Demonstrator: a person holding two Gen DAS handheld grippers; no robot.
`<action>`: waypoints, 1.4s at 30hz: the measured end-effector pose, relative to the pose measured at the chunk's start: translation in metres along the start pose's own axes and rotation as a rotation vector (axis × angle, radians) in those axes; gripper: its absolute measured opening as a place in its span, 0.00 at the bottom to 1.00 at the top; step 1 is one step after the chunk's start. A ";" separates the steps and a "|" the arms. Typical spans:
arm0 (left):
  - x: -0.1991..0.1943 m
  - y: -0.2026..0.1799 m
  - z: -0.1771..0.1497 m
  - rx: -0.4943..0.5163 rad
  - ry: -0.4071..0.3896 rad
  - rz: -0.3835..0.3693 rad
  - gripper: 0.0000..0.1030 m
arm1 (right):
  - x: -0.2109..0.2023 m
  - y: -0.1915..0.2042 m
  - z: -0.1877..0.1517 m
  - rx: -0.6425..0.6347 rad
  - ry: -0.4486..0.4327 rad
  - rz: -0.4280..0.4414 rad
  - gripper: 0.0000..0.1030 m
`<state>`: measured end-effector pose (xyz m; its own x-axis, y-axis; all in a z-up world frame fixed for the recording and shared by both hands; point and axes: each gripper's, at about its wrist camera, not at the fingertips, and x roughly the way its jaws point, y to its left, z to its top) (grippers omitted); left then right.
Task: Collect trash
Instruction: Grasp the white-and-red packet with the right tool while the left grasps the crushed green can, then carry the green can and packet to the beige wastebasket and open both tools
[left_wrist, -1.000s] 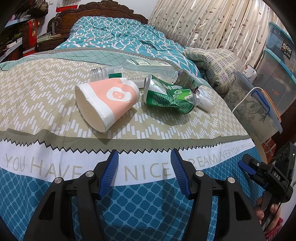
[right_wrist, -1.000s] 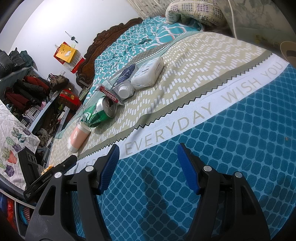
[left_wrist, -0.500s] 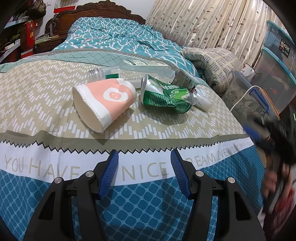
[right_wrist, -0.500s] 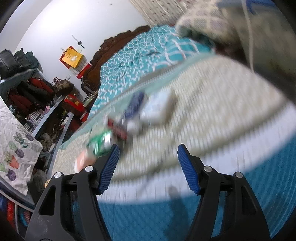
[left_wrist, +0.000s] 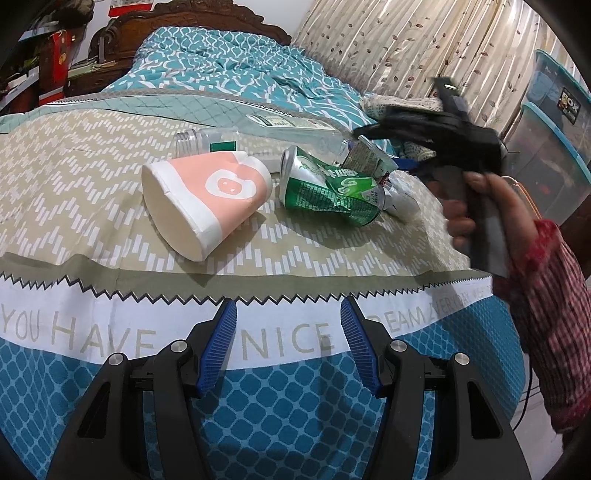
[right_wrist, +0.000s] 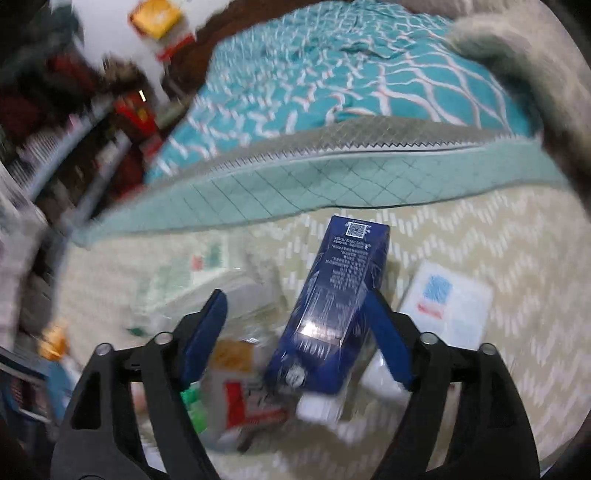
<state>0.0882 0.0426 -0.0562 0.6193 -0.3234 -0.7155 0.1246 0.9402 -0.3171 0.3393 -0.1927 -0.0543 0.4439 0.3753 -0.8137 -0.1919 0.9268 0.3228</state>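
1 blue carton (right_wrist: 334, 314) between just-opened, wide right claw (right_wrist: 295, 332) pads, against right pad.

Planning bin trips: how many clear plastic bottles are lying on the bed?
2. One uncapped clear plastic bottle lies behind the pink paper cup; a second, labelled one lies just beyond it. The pile's far side is partly hidden, so more are possible.

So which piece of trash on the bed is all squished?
The green can. It's dented and crumpled, while the pink cup beside it and the clear bottle behind keep their shape.
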 end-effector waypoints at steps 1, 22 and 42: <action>0.000 0.000 0.000 0.000 0.000 -0.003 0.54 | 0.005 0.004 -0.001 -0.009 0.015 -0.024 0.80; -0.029 0.007 -0.019 -0.066 -0.010 -0.327 0.75 | -0.101 0.002 -0.206 -0.046 -0.081 0.055 0.70; 0.042 0.006 0.024 -0.300 0.137 -0.407 0.33 | -0.112 0.080 -0.255 -0.371 -0.201 0.036 0.35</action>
<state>0.1333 0.0369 -0.0729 0.4571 -0.6863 -0.5658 0.0942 0.6699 -0.7365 0.0510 -0.1642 -0.0607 0.5859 0.4362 -0.6829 -0.4963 0.8594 0.1232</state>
